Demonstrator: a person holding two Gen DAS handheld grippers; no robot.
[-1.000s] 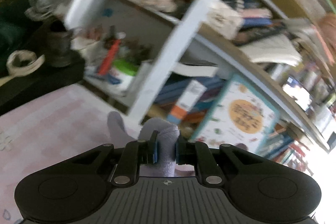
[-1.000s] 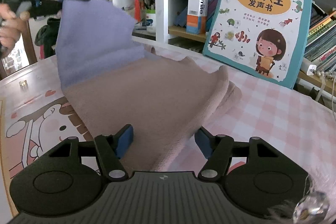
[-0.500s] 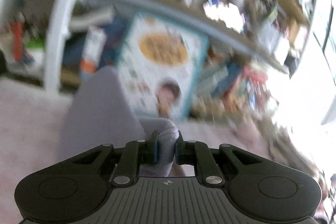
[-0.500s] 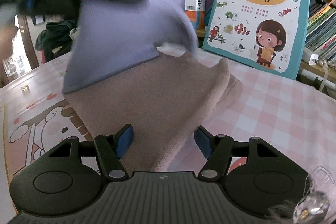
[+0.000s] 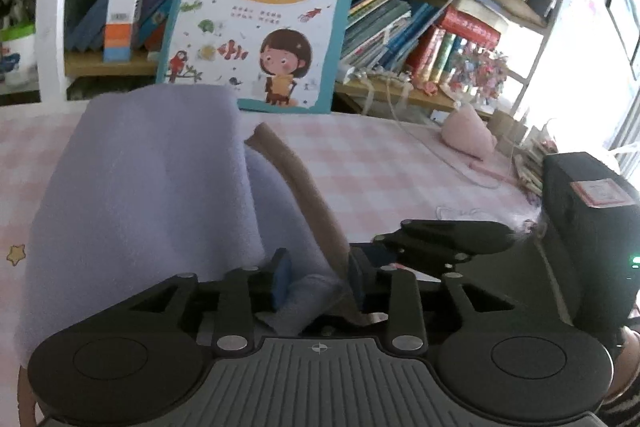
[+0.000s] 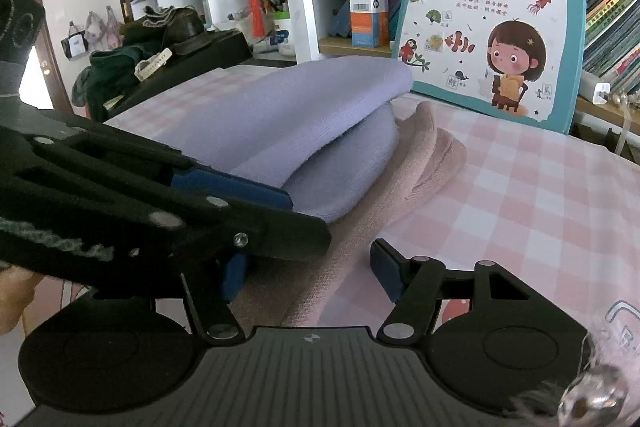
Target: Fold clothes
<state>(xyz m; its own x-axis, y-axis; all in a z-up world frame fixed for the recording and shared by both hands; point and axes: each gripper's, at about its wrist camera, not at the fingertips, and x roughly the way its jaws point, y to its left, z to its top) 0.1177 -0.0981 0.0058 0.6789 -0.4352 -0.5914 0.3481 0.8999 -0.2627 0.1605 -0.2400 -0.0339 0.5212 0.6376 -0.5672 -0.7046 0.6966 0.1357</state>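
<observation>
The garment (image 5: 152, 187), lilac over a pinkish-brown layer, lies folded on the checked tabletop (image 6: 540, 195). Your left hand-held gripper (image 5: 316, 279) sits half-closed around its near corner; your right hand-held gripper (image 6: 308, 275) is spread wide over the brown edge, gripping nothing. Beyond stands a picture book (image 6: 488, 11).

crowded bookshelves (image 5: 420, 39), pink checked table (image 6: 540, 187), bright window (image 5: 624, 27)
</observation>
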